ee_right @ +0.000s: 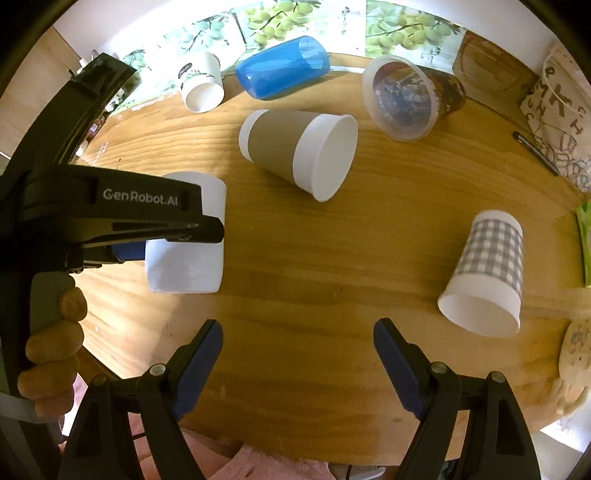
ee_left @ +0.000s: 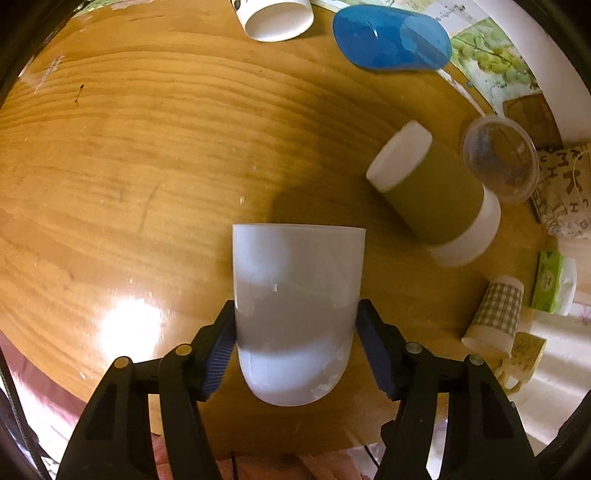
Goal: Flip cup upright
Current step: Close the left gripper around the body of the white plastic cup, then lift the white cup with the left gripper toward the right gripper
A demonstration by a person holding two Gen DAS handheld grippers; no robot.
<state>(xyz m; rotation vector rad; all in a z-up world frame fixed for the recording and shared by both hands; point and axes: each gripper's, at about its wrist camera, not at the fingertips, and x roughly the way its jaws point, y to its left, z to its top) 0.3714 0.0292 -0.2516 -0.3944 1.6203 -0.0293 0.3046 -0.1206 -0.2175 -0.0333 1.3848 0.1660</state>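
Left gripper (ee_left: 295, 345) clamped on the white cup (ee_left: 297, 314), blue pads pressed against both sides of the cup's lower half. Between those jaws, rounded base nearest the camera, flat rim pointing away over the wooden table (ee_left: 129, 166). Seen from the right wrist, same cup (ee_right: 188, 258) standing mouth-down, rim meeting the tabletop, left gripper (ee_right: 173, 236) reaching in from the side across its upper part.

Right gripper (ee_right: 297, 363) spread wide, nothing between its jaws but bare wood (ee_right: 295, 277). White cup ahead and to the left of those open jaws, well apart from them.

Ahead of the left jaws and to the right, lying on its side: olive-banded paper cup (ee_left: 436, 195), with a clear plastic cup (ee_left: 498, 158) just beyond it. Farther ahead, near the table's far edge: blue cup (ee_left: 391, 37) on its side and a small white paper cup (ee_left: 275, 18), also tipped over. To the right of the left jaws, a checked paper cup (ee_left: 495, 314).

From the right jaws: olive-banded cup (ee_right: 295, 151) straight ahead, mouth facing right; clear plastic cup (ee_right: 402, 99) ahead right; checked cup (ee_right: 487, 273) just off to the right, tilted with its mouth toward the camera; blue cup (ee_right: 284, 72) and small white cup (ee_right: 201, 86) far ahead.
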